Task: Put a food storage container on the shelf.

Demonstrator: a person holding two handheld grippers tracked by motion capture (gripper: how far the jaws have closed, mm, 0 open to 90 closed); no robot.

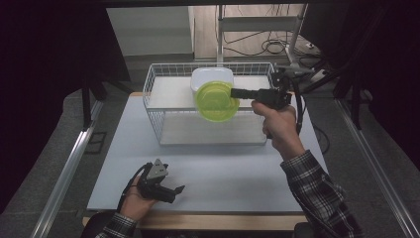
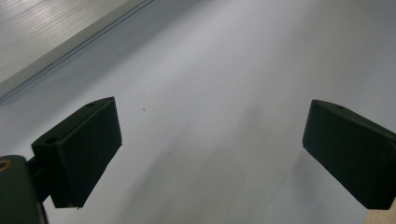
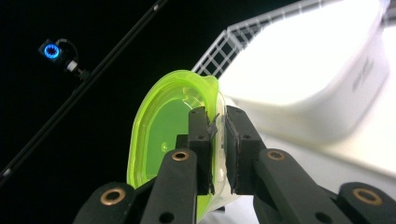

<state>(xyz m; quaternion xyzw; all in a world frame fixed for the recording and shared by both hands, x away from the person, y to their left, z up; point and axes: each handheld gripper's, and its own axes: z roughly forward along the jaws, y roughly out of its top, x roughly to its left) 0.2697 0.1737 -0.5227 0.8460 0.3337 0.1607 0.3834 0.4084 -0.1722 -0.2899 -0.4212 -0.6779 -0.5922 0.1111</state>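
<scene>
White desk (image 1: 213, 168), wire basket (image 1: 153, 106): right tool (image 3: 217, 140) pinching green bowl (image 1: 215, 101) above, not yet placed; left tool (image 2: 210, 154) spread, idle.

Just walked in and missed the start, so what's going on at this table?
A person works with two handheld grippers. The right gripper has its jaws shut on the rim of a translucent green plastic bowl, holding it tilted above the white wire basket, near a white plastic container inside. The left gripper rests open on the grey table.
</scene>
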